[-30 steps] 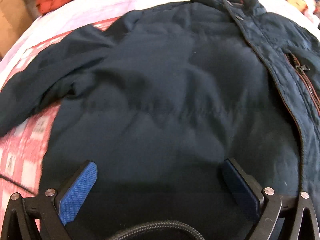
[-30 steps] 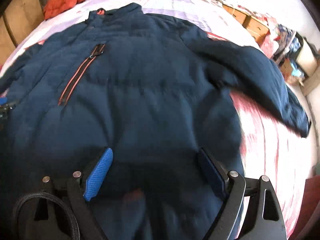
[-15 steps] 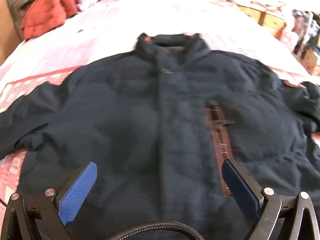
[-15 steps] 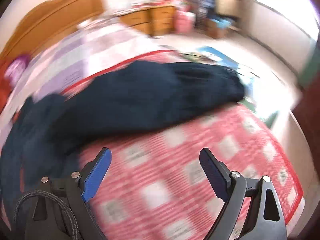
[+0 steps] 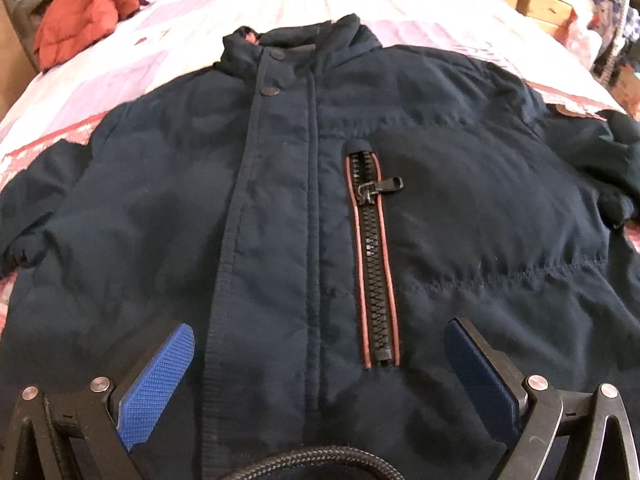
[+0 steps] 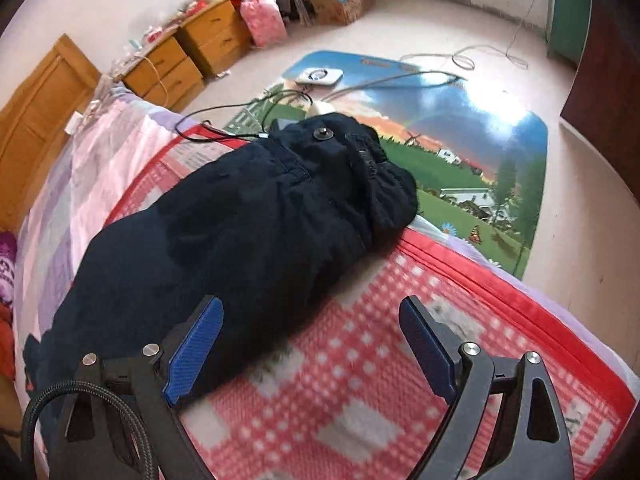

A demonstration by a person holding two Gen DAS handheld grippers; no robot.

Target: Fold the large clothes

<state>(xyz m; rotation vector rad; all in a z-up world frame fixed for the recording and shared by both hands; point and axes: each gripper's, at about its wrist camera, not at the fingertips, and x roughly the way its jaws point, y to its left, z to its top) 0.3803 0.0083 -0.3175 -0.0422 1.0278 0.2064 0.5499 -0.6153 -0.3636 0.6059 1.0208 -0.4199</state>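
A dark navy jacket (image 5: 280, 208) lies front-up and spread flat on the bed (image 5: 304, 4), filling most of the left wrist view, with its collar (image 5: 296, 42) toward the top centre of the frame. Two snap buttons (image 5: 272, 73) sit on the closed front placket just below the collar, and a chest pocket zipper (image 5: 374, 256) with reddish piping runs down the centre-right — its pull tab lies sideways near the zipper's upper end. The left tool (image 5: 320, 356) hangs over the jacket's lower front with its two blue-padded fingers (image 5: 156, 384) spread wide at the lower left and lower right of the frame, gripping nothing. An orange-red garment (image 5: 80, 12) is bunched at the upper left.

In the right wrist view the jacket's sleeve (image 6: 248, 240) stretches from the lower left up to the frame's centre, lying on a red-and-white checked blanket (image 6: 360, 380); its gathered cuff (image 6: 376, 184), with a snap button beside it, reaches the edge of the bed. The right tool (image 6: 312, 344) is also wide open and empty — its left finger sits over the sleeve's edge, its right finger over the blanket. Beyond the bed, a landscape-printed floor mat (image 6: 460, 128) occupies the upper right, and wooden drawer units (image 6: 188, 52) stand at the upper left.
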